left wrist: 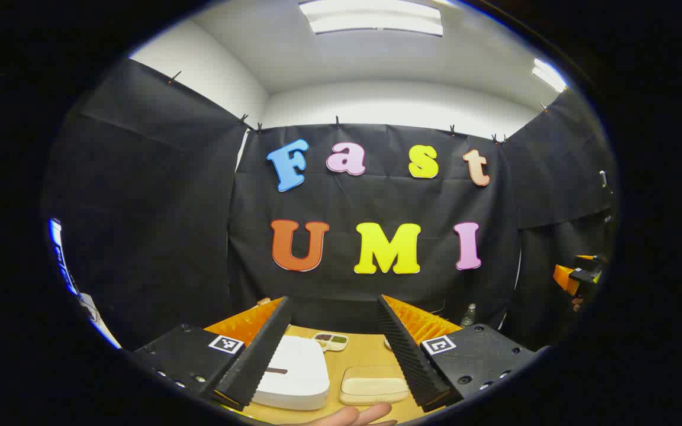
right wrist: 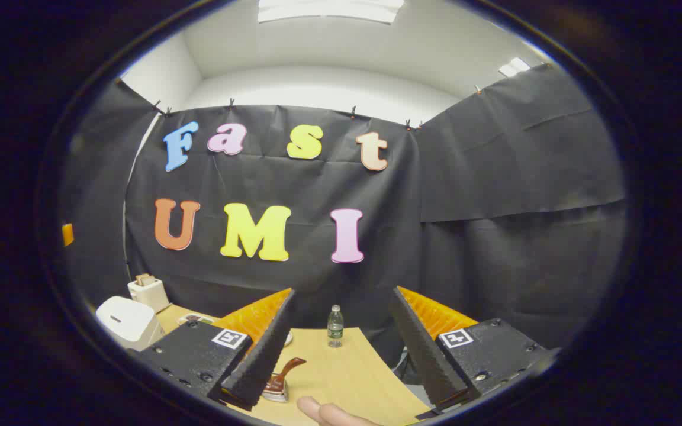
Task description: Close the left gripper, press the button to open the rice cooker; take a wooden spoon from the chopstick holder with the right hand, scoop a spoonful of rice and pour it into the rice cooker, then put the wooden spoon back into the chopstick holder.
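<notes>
In the left gripper view, the white rice cooker [left wrist: 290, 376] sits lid down on the wooden table [left wrist: 364, 352], below and between my fingers. My left gripper [left wrist: 335, 302] is open above it, holding nothing. A shallow dish of pale rice [left wrist: 375, 384] lies just right of the cooker. In the right gripper view, a brown wooden spoon handle [right wrist: 288, 368] sticks out of a small shiny holder [right wrist: 276, 390], partly hidden behind one finger. My right gripper [right wrist: 343, 293] is open and holds nothing. The rice cooker [right wrist: 125, 319] stands far left.
A small divided dish [left wrist: 330, 340] lies behind the cooker. A plastic bottle [right wrist: 335, 325] stands at the table's far edge. A cream box [right wrist: 147, 291] with brown pieces on top sits behind the cooker. A fingertip [right wrist: 323, 411] shows at the bottom. The other gripper's orange part [left wrist: 575, 278] is far right.
</notes>
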`<state>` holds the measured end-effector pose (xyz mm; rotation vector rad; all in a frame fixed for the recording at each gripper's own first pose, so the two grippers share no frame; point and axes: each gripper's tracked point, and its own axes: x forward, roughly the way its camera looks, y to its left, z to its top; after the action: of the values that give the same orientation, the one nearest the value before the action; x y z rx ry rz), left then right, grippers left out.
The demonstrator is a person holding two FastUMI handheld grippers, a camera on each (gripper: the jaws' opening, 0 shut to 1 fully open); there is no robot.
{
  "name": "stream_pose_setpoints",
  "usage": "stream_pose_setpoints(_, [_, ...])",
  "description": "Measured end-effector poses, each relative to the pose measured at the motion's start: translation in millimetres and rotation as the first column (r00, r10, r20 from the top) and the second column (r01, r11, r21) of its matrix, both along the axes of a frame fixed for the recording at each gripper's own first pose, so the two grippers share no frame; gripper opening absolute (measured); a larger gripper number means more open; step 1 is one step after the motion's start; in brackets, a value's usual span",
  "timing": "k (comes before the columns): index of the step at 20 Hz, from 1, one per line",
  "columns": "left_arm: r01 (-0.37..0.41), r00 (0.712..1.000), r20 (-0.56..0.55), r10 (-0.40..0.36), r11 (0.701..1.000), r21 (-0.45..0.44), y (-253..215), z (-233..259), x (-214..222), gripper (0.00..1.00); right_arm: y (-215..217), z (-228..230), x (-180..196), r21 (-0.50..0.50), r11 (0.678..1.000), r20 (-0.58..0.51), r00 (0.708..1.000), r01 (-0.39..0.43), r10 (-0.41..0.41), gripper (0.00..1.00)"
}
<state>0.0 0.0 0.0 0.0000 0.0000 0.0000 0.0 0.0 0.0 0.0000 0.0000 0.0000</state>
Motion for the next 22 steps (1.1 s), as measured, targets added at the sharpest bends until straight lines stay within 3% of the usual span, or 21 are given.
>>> stream_pose_setpoints(4, [0.033,0.997,0.061,-0.037,0.997,0.064,-10.4,7.8,-3.9,0.94,-37.4,-19.9,10.1,-0.012,0.998,-0.031,0.998,0.062,-0.062,1.00])
stream_pose_setpoints(6, [0.030,0.998,0.048,-0.031,0.999,0.014,-7.3,4.3,-5.4,0.94,-48.2,-33.8,15.5,-0.018,0.996,-0.052,0.995,0.086,-0.087,1.00])
stream_pose_setpoints(14, [-0.075,0.997,0.025,0.074,0.997,0.032,28.6,-10.0,4.0,0.94,-23.1,-82.6,19.7,0.034,0.999,-0.199,0.980,-0.019,0.026,1.00])
stream_pose_setpoints(19, [-0.116,0.993,-0.034,0.117,0.993,0.026,40.8,-32.0,15.5,0.94,-25.7,-66.4,10.7,0.006,1.000,-0.161,0.987,0.012,-0.011,1.00])
stream_pose_setpoints(22, [-0.100,0.994,-0.051,0.101,0.995,0.022,38.8,-40.0,18.1,0.94,-27.3,-68.1,-0.7,0.013,1.000,-0.144,0.990,0.014,-0.012,1.00])
